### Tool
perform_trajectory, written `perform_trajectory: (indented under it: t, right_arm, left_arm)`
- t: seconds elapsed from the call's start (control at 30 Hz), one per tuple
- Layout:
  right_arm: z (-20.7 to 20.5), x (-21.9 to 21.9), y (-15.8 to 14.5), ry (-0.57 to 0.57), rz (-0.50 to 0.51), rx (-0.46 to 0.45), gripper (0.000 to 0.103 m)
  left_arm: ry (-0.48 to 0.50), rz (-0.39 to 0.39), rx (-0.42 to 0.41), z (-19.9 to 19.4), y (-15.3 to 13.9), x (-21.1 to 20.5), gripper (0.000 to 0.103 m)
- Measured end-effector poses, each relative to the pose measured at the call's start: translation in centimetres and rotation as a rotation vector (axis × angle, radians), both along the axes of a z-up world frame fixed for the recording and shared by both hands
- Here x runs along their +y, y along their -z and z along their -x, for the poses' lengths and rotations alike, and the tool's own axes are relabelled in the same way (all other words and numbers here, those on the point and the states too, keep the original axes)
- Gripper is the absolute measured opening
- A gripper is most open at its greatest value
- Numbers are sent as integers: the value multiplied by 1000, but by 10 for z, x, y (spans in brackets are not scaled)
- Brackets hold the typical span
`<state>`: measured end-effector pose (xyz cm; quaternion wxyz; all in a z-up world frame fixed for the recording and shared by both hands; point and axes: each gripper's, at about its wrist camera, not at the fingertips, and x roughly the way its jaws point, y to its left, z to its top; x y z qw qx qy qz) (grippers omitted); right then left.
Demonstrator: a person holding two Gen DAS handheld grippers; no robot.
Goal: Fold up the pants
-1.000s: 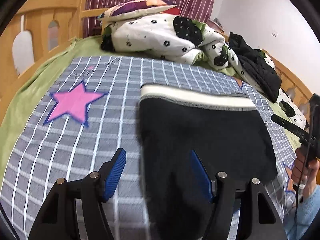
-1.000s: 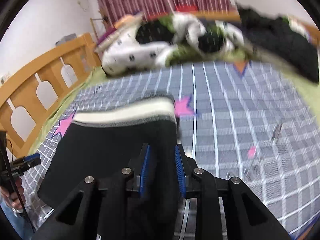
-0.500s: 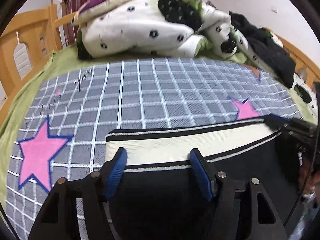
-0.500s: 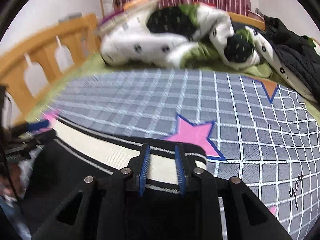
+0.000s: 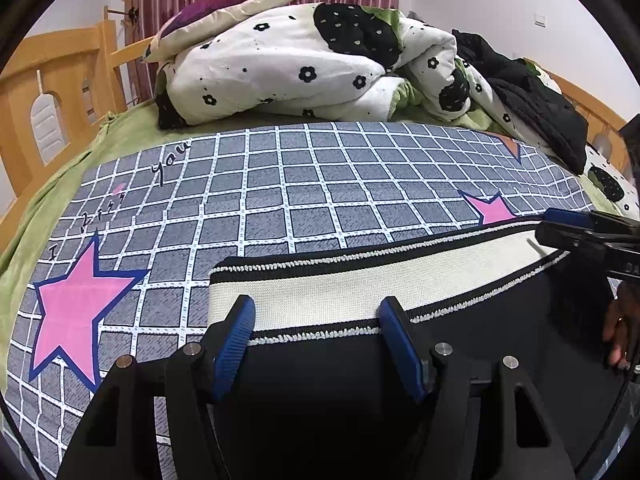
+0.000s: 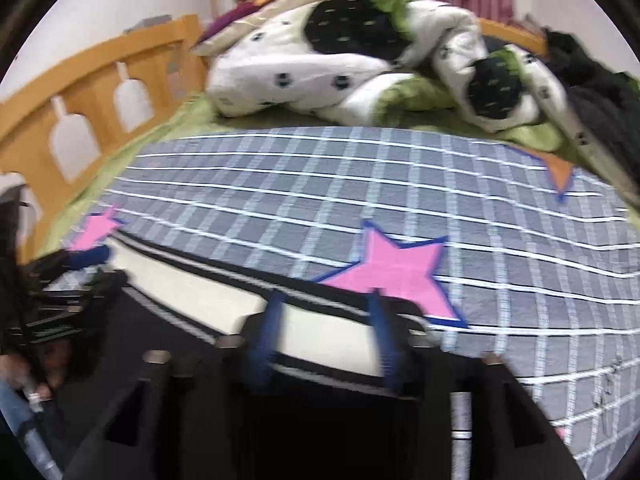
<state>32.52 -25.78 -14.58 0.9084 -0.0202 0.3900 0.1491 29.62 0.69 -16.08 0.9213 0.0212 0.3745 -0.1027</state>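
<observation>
Black pants (image 5: 480, 328) with a cream waistband (image 5: 360, 284) lie flat on the checked bed cover. My left gripper (image 5: 316, 328) is open, its blue pads straddling the left end of the waistband. My right gripper (image 6: 324, 332) is open over the right end of the waistband (image 6: 192, 284); that view is blurred. The right gripper also shows at the right edge of the left wrist view (image 5: 580, 228), and the left gripper at the left edge of the right wrist view (image 6: 84, 258).
A grey checked cover (image 5: 320, 184) with pink stars (image 5: 76, 300) covers the bed. A rumpled white flowered duvet (image 5: 300, 68), a pillow (image 5: 228, 8) and dark clothes (image 5: 536, 104) lie at the far side. Wooden bed rails (image 5: 44, 80) run along the left.
Both grippers moved forward from the middle of the pants to the waistband. The right gripper, nearly shut before, has opened. The left gripper stayed open.
</observation>
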Motion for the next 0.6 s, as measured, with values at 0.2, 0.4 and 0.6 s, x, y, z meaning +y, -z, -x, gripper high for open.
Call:
perform_trajectory:
  t: [0.2, 0.4, 0.6]
  right_arm:
    - [12, 12, -15, 4, 62, -88, 59]
    - [0, 3, -7, 1, 20, 12, 55]
    - [4, 2, -11, 16, 41, -14, 48]
  left_arm:
    - [-19, -27, -33, 2, -7, 1, 63]
    - [-27, 0, -34, -3, -9, 9, 57]
    - [-48, 19, -38, -6, -10, 16, 57]
